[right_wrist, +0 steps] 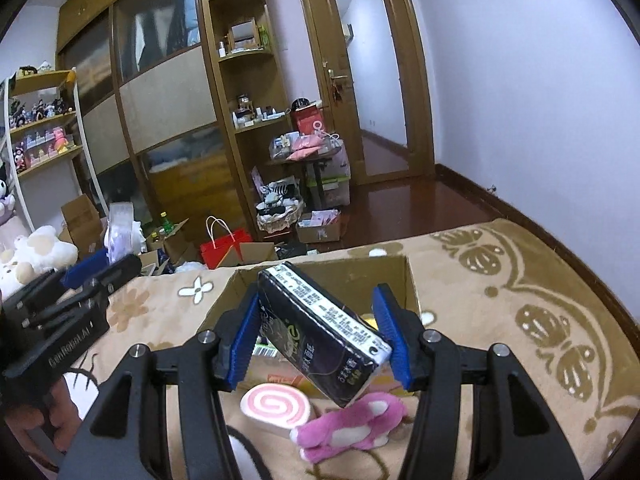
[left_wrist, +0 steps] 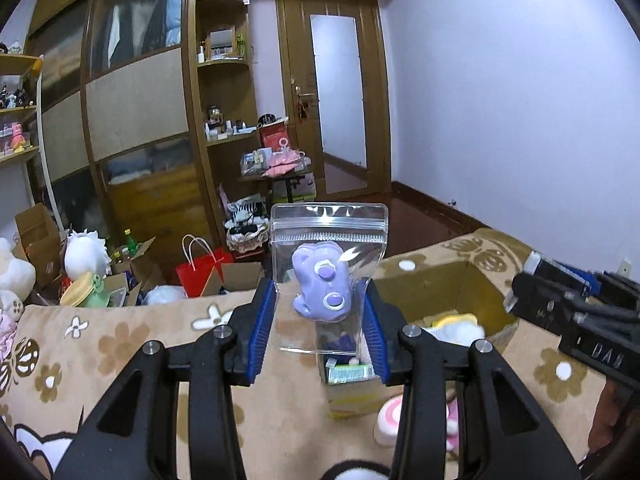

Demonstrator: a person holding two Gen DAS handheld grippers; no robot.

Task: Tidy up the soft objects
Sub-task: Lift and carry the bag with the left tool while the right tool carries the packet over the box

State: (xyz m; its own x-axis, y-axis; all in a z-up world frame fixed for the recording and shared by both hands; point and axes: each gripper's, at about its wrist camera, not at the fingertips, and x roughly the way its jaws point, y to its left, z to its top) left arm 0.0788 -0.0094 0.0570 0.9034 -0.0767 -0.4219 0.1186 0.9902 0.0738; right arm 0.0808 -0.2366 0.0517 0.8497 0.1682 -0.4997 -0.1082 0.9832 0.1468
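Left wrist view shows the left gripper (left_wrist: 320,328) clamped on a zip bag (left_wrist: 329,276) with a purple toy, the right gripper (right_wrist: 320,344) apparently pinching a dark tissue pack (right_wrist: 324,336); keep both level over the cardboard box (right_wrist: 412,280) before letting go.

A lived-in bedroom in a home — a bed under a beige flowered blanket (right_wrist: 500,280), a tall wooden wardrobe (left_wrist: 132,112) with sliding panels, a wooden door (left_wrist: 336,92) onto a hallway. Shelves of figurines (right_wrist: 40,136), plush toys (right_wrist: 36,252) and cardboard boxes (right_wrist: 80,216) crowd the floor — everyday clutter.
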